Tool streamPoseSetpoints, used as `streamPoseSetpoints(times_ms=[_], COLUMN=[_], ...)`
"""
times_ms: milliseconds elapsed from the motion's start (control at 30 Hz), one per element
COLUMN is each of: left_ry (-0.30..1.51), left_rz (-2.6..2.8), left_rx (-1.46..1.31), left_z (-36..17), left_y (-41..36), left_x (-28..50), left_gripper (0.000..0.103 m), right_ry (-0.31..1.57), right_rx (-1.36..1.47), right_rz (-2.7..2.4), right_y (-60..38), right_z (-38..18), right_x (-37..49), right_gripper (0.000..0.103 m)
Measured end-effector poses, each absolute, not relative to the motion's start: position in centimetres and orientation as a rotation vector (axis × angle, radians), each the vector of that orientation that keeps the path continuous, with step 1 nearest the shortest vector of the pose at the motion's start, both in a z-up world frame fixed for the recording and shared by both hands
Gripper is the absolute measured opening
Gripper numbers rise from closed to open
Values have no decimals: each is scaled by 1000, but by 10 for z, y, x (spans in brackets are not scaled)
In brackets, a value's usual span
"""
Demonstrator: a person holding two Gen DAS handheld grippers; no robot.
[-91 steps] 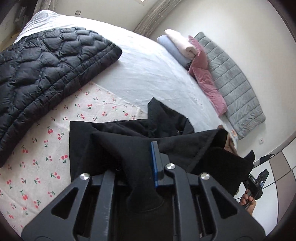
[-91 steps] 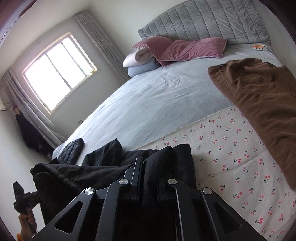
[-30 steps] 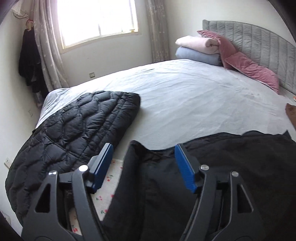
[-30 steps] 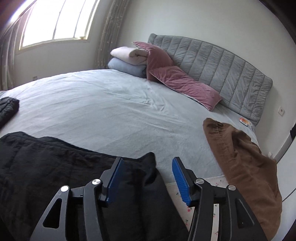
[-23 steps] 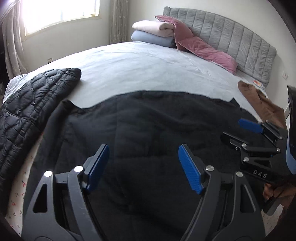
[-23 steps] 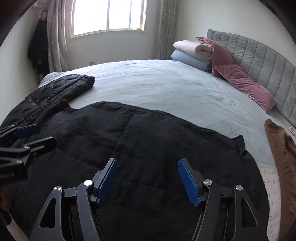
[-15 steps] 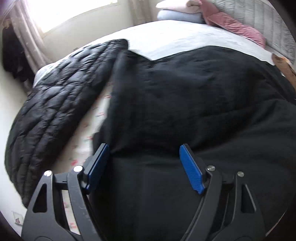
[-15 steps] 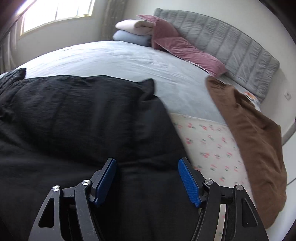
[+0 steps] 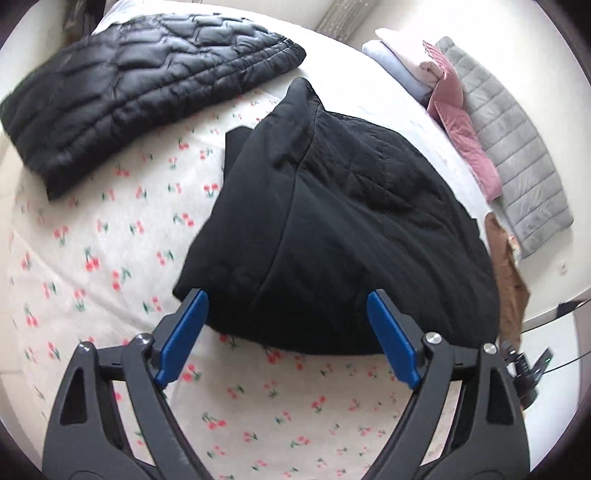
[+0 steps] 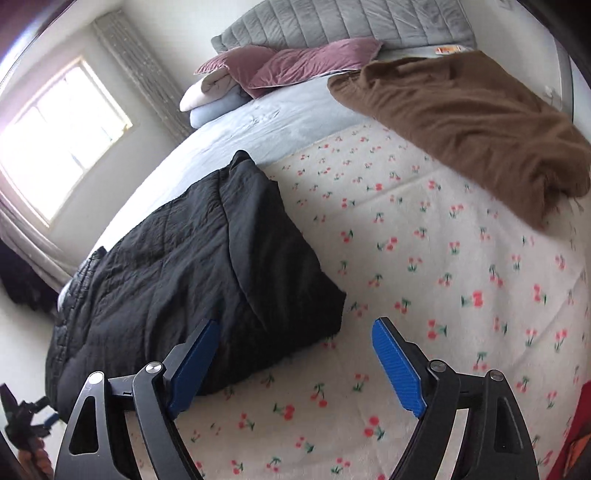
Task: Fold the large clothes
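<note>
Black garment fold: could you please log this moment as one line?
black garment: folded on cherry-print blanket | left gripper: open | right gripper: open

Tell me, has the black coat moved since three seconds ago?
Yes. The black coat was bunched up in shut tongs; now it lies spread on the cherry-print blanket, reaching toward the quilted jacket, and both tongs are open.

A home bedroom: ahead of the tools spreads a wide bed in a pale grey sheet (image 10: pixel 280 118), with a grey quilted padded headboard (image 10: pixel 351 22) at its far end. Dusty-pink velvet pillows (image 10: pixel 295 64) and folded pale blankets (image 10: pixel 210 98) lie against it, and a bright curtained window (image 10: pixel 62 140) stands far left of the right tool.
</note>
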State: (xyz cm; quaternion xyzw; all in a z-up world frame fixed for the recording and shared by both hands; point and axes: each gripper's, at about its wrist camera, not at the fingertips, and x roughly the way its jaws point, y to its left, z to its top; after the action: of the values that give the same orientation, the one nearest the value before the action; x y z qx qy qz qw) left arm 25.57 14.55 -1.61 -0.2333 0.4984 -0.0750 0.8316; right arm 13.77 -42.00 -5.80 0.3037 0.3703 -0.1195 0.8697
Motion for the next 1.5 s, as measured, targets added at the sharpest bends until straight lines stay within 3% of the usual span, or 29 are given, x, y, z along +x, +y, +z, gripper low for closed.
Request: streamPoseSetpoints(times_ms=[167, 300, 333, 367, 433, 467, 500, 567, 733, 800, 867, 900, 967, 1033, 1200, 1433, 1500], left_ry=[1062, 945, 914, 889, 879, 887, 882, 842, 837, 890, 926, 916, 867, 786, 708, 887, 865], left_rz=[-152, -106, -89, -70, -30, -21, -22, -29, -5, 50, 77, 102, 171, 220, 84, 20, 40], left_rx=[-652, -747, -774, -786, -775, -761, -740, -707, -705, -585, -514, -486, -378, -262, -136, -50, 2], left_z=[-48, -63, -66, -67, -65, -62, -55, -37, -25, -36, -43, -38, -16, 8, 34, -34, -39], left_y=[142, 153, 157, 158, 154, 151, 149, 148, 162, 159, 159, 161, 160, 150, 96, 65, 71], left_x=[257, 270, 273, 276, 281, 283, 281, 273, 245, 246, 248, 245, 237, 229, 239, 275, 269], left_gripper=[89, 86, 84, 78, 60, 46, 38, 32, 32, 36, 49, 57, 60, 61, 76, 76, 76], right_ry=[791, 701, 701, 700, 708, 694, 666, 617, 653, 704, 740, 731, 707, 671, 656, 763, 764], right_rx=[765, 846, 850, 840, 800, 764, 733, 725, 710, 697, 694, 689, 610, 518, 335, 312, 301], right_rz=[-221, -222, -238, -251, -236, -238, -229, -214, -247, -255, -286, -303, -383, -423, -319, -237, -260], right_y=[-419, -433, -436, -437, -434, -430, -427, -424, -418, -420, -425, -428, -428, -422, -368, -351, -356], right_z=[-92, -91, -91, -90, -81, -71, -60, -40, -35, -49, -60, -59, -46, -29, -7, -56, -55], right_x=[144, 162, 168, 173, 180, 179, 175, 160, 124, 122, 118, 113, 103, 99, 129, 166, 160], right_gripper=[88, 88, 84, 66, 50, 35, 31, 25, 25, 32, 51, 54, 60, 62, 66, 66, 66])
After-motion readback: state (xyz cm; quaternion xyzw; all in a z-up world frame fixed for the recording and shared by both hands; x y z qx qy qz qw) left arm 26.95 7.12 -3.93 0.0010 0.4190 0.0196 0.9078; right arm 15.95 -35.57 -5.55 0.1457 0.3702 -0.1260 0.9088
